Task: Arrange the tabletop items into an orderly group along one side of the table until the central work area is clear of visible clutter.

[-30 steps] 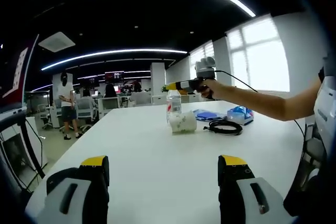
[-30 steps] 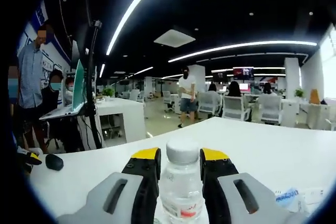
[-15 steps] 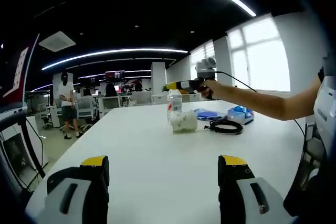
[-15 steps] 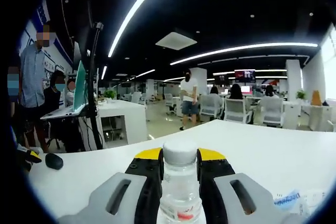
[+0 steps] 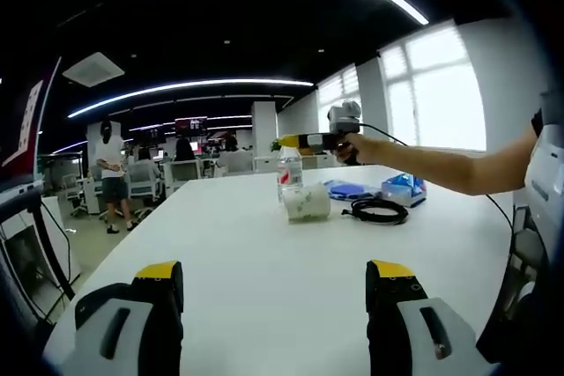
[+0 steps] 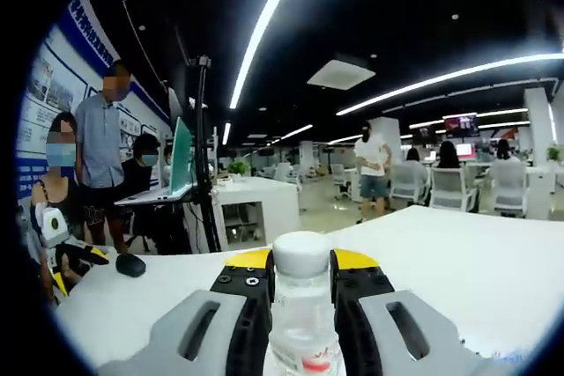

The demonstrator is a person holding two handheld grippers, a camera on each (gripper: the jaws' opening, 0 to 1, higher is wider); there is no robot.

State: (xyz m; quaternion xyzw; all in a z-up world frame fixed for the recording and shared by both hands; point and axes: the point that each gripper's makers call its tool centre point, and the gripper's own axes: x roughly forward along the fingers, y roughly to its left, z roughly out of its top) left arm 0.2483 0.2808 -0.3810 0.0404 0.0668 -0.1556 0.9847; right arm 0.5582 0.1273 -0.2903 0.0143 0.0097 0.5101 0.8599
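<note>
Between my right gripper's (image 6: 301,283) yellow-tipped jaws stands a clear water bottle (image 6: 301,305) with a white cap, upright, both jaws pressed against its neck just under the cap. Past that claw I see the white table (image 6: 458,253) stretching away, and off to its left a dark computer mouse (image 6: 130,264) lying near the table's edge, with people standing beyond it.

My left gripper (image 5: 275,283) hangs low over the near end of the table (image 5: 264,253), its two jaws spread wide with nothing between them. Well ahead of it, in the left gripper view, I see the right gripper (image 5: 295,141) reaching in from the right, clamped on the bottle (image 5: 289,173). A white paper cup (image 5: 306,202) lies on its side just beside the bottle's base. To the right of the cup sit a coiled black cable (image 5: 379,210), a blue packet (image 5: 349,189) and a pale blue tissue pack (image 5: 403,189), grouped near one another.
</note>
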